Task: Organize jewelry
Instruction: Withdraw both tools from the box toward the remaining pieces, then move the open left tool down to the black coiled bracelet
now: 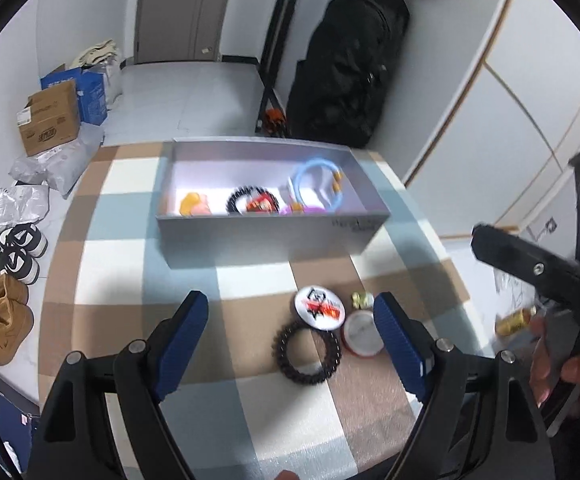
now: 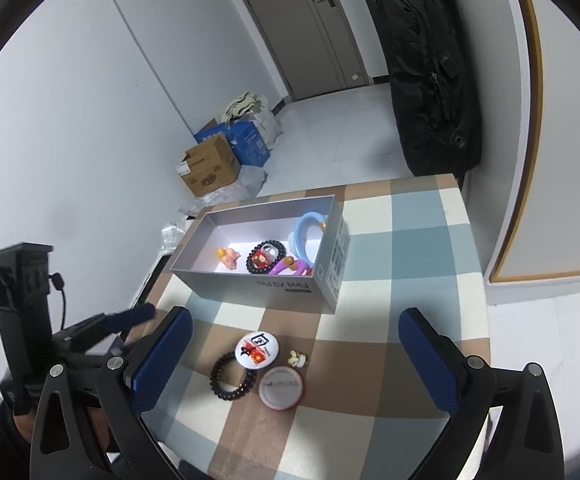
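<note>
Right now the left gripper (image 1: pixel 290 344) hangs over the bench (image 1: pixel 121 248) w/ jaws wide apart and nothing in them; the black bead bracelet (image 1: pixel 306 354) lies flat on the cloth between its blue pads, nearer the right pad, not touched. Just behind the bracelet sits a white printed badge (image 1: pixel 320 307), overlapping its rim; beside that a face-down badge w/ red edge (image 1: pixel 362 336) and a small gold-green trinket (image 1: pixel 361 299). Right gripper (image 2: pixel 294 360) also gapes wide, empty, same cluster lying between its pads. Farther back on the bench stands the open grey box (image 1: pixel 265 236), holding a 2nd bead bracelet, a blue ring, purple piece and an orange-pink figure. Bench cloth is plaid: brown, pale blue, white. Room: white tiled floor, cardboard boxes (image 1: pixel 51 120) by the wall, shoes at left, grey door, black bag (image 1: pixel 346 64) leaning in the corner.
</note>
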The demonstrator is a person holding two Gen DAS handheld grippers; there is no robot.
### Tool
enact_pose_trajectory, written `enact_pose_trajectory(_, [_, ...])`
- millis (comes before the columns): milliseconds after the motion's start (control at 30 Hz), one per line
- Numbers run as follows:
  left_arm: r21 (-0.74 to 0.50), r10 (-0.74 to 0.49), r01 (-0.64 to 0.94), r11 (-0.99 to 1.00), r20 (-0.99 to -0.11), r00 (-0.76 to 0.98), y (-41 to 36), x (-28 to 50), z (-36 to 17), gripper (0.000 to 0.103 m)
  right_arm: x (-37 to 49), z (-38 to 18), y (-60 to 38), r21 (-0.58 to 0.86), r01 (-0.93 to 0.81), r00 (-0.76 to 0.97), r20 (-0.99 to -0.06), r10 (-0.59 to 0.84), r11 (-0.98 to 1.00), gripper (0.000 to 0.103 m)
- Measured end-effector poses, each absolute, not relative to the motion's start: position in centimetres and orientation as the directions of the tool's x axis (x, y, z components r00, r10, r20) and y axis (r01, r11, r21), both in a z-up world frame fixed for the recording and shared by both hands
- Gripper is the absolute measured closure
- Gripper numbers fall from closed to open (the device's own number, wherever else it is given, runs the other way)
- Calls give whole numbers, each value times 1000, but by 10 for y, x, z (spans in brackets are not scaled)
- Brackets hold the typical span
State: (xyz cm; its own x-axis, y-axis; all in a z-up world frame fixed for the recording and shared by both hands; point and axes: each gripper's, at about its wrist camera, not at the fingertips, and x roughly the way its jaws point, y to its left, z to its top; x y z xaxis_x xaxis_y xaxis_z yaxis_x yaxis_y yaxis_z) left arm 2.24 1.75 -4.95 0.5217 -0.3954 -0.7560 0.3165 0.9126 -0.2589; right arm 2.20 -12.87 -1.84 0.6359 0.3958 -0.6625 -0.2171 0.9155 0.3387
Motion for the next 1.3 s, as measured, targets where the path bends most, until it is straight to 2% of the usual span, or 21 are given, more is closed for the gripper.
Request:
enact_pose_trajectory(300, [-177,-327,343,923,-831,451,1,19,-74,22,11,-23,-119,233,-283,623,-693,363,930,0])
enact_pose_trajectory(567, [-209,-357,373,904,-849,388,-3,19,-83,22,12,-26,-133,260,-246,619,-699,358,934,0])
enact_pose_trajectory(1133, [-36,-213,394,918,-884,415,-11,17,-93,22,15,-30,-135,267,-229,605,-714,352,936,0])
enact_pose_trajectory(1300, [-36,-211,401,916,-891,401,-13,20,-93,22,18,-33,-134,257,-221,600,-724,339,941,0])
